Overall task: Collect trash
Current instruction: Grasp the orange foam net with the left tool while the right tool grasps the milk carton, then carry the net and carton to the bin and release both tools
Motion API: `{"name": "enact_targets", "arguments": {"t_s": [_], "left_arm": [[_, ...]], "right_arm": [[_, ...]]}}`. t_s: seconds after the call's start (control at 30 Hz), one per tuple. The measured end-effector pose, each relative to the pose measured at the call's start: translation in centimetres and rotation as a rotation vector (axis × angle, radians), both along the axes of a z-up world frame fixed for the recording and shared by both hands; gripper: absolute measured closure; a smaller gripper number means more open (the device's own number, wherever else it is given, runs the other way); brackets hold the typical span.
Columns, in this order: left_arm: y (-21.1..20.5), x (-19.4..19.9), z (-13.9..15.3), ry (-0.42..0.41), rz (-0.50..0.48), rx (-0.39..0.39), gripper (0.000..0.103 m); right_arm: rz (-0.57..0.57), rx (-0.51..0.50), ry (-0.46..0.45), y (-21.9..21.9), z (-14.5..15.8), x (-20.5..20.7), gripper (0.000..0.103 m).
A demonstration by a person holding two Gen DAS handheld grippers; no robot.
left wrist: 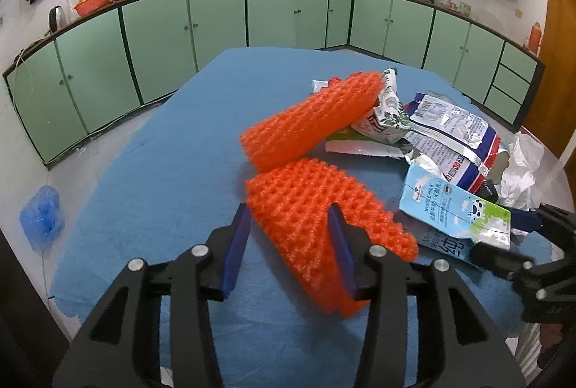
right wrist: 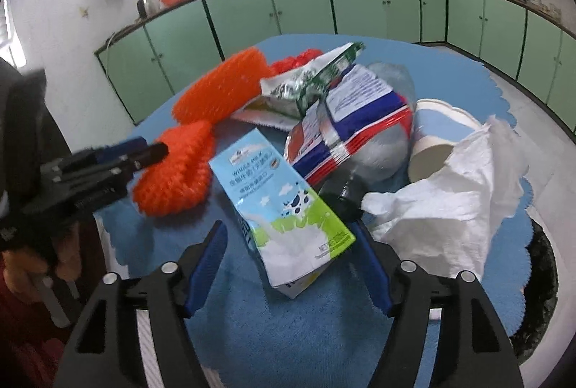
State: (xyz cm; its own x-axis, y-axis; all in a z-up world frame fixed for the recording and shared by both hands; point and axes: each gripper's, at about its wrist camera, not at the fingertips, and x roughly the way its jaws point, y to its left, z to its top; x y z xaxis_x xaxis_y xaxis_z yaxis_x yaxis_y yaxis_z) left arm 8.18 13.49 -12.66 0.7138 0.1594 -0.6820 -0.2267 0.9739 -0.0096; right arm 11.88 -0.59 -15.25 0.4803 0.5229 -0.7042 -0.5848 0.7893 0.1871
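My left gripper stands open around the near orange foam net. The net lies on the blue cloth and runs under the right finger, and neither pad squeezes it. A second orange net lies behind it. My right gripper is open around the near end of a flattened milk carton. The left pad is clear of the carton and the right pad is at its corner. Beyond it lie a blue, white and red snack bag, a green and white bag, a paper cup and a crumpled white tissue.
The trash sits on a table under a blue cloth, with green kitchen cabinets behind. A blue plastic bag lies on the floor at the left. A dark opening shows past the table's right edge. A person's hand holds the left gripper.
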Motion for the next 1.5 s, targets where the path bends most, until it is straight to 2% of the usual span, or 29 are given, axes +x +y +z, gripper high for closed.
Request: {"name": "enact_targets", "arguments": {"t_s": [0.07, 0.1, 0.33, 0.57, 0.8, 0.87, 0.9, 0.93, 1.0, 1.1, 1.27, 1.5], "left_arm": [[0.1, -0.1, 0.1, 0.000, 0.002, -0.001, 0.053], [0.1, -0.2, 0.1, 0.000, 0.002, 0.000, 0.050], [-0.3, -1.2, 0.9, -0.009, -0.029, -0.034, 0.025], [-1.3, 0.0, -0.6, 0.036, -0.051, -0.018, 0.021], [-1.6, 1.6, -2.4, 0.079, -0.048, -0.085, 0.016], [-1.5, 1.7, -2.3, 0.071, -0.040, -0.105, 0.034], [-1.4, 1.8, -2.3, 0.071, -0.045, -0.119, 0.048], [-1.4, 1.7, -2.1, 0.067, -0.044, -0.121, 0.058], [-1.5, 1.4, -1.8, 0.051, -0.036, -0.094, 0.077], [-1.2, 0.8, -0.8, 0.025, -0.038, -0.109, 0.081], [-1.9, -0.3, 1.6, -0.039, -0.053, -0.072, 0.083], [-4.4, -0.8, 5.1, -0.122, -0.128, -0.046, 0.083]], "right_arm": [[0.010, -0.011, -0.001, 0.3, -0.4, -0.1, 0.042], [0.017, -0.015, 0.000, 0.5, -0.6, -0.1, 0.050], [0.027, 0.014, 0.004, 0.2, -0.5, -0.5, 0.052], [-0.027, 0.054, -0.006, -1.8, 1.1, -1.0, 0.053], [-0.048, 0.052, -0.026, -2.4, 1.9, -1.6, 0.053], [-0.048, 0.051, -0.025, -2.3, 2.0, -1.6, 0.053], [-0.048, 0.053, -0.023, -2.3, 2.0, -1.6, 0.053], [-0.047, 0.056, -0.024, -2.3, 2.1, -1.6, 0.053], [-0.049, 0.059, -0.027, -2.4, 2.2, -1.6, 0.053], [-0.060, 0.086, -0.032, -2.7, 2.9, -1.6, 0.053], [-0.082, 0.145, -0.044, -3.7, 4.5, -1.8, 0.053], [-0.132, 0.190, -0.087, -5.9, 6.7, -2.1, 0.053]]}}
